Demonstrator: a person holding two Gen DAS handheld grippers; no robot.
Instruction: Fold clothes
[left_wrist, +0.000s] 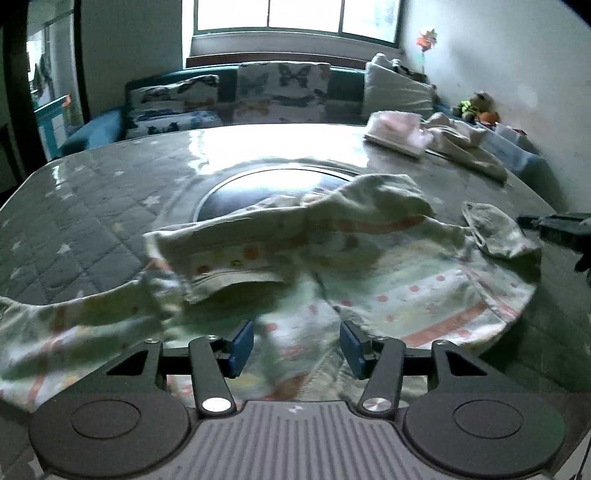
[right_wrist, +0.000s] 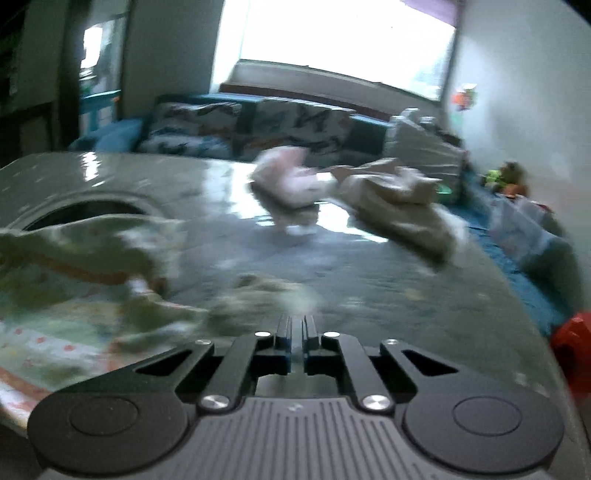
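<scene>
The left gripper (left_wrist: 296, 345) has its fingers apart, with the spotty garment (left_wrist: 388, 273) under and ahead of them. The right gripper (right_wrist: 295, 345) is squeezed tight; the cloth's edge lies just in front.

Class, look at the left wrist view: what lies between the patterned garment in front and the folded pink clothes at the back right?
In the left wrist view, only bare table lies between the garment and the pink clothes.

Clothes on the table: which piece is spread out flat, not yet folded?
The pale patterned garment with orange dots and stripes, lying open right before the tongs. The pink folded piece and the cream bundle sit at the table's far corner.
</scene>
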